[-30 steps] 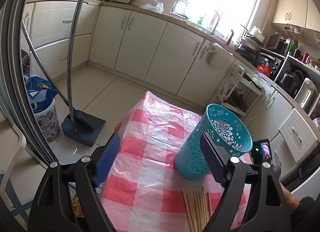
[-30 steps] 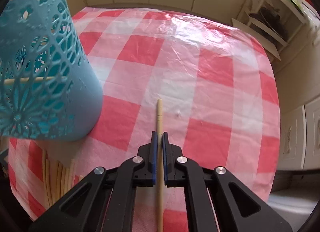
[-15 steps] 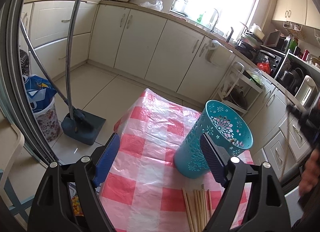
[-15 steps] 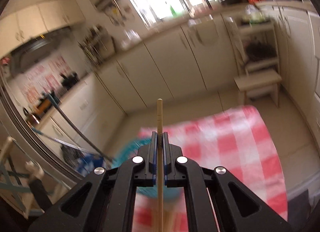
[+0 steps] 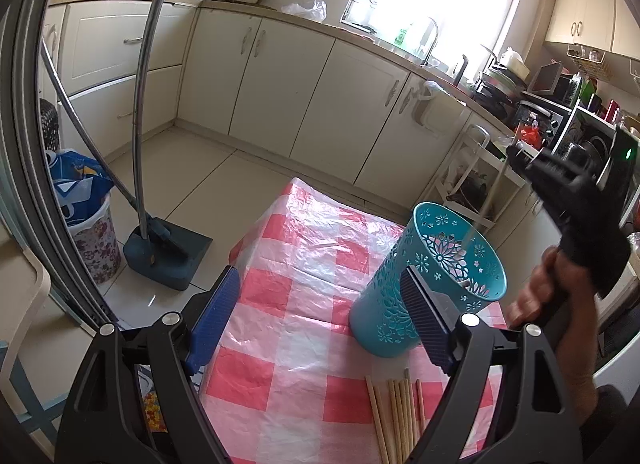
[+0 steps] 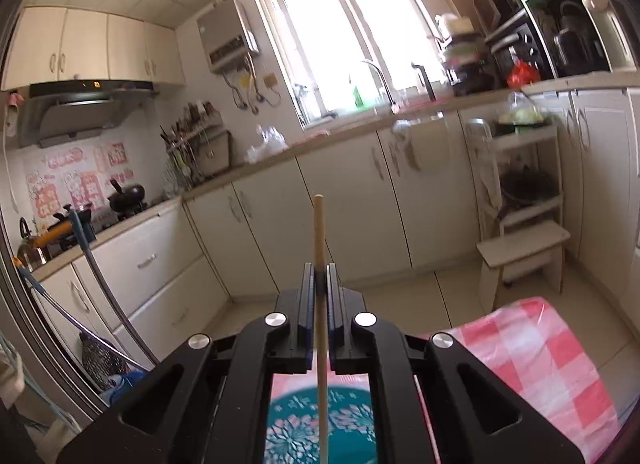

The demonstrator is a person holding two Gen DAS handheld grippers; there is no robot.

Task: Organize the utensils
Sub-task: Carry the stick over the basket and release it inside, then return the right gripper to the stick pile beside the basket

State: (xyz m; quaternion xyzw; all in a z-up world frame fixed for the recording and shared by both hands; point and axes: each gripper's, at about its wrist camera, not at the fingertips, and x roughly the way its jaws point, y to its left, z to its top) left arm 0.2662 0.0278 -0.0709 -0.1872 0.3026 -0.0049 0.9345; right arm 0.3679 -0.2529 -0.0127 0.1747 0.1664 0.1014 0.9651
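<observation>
Holder: teal cut-out utensil holder (image 5: 430, 288) stands upright on the surface (image 5: 304, 296), your landmark for everything here; from your right wrist view its flowered rim (image 6: 320, 424) shows straight below the gripper.
Right gripper: your right gripper (image 6: 319, 284) has its fingers (image 6: 306, 296) clamped tight on one wooden chopstick (image 6: 319, 232); in the left wrist view the gripper (image 5: 516, 153) hangs above and to the right of the holder, blurred.
Chopstick: it runs between the pads, one end poking out past the fingertips, the other end crossing down over the holder's mouth; from the left wrist camera the stick (image 5: 486, 203) slants down from the gripper into the holder's opening.
Right hand: your hand (image 5: 548, 288) grips the handle just right of the holder.
Left gripper: your left gripper (image 5: 320, 318) has its fingers (image 5: 214, 314) spread wide with nothing between them; the right-hand pad overlaps the holder's near wall in the picture, and you cannot tell whether it touches.
Loose chopsticks: a bundle of wooden chopsticks (image 5: 394, 412) lies flat on the surface just in front of the holder, nearer to you.
Surface: red-and-white checked cloth under clear plastic, holder standing toward its right edge.
</observation>
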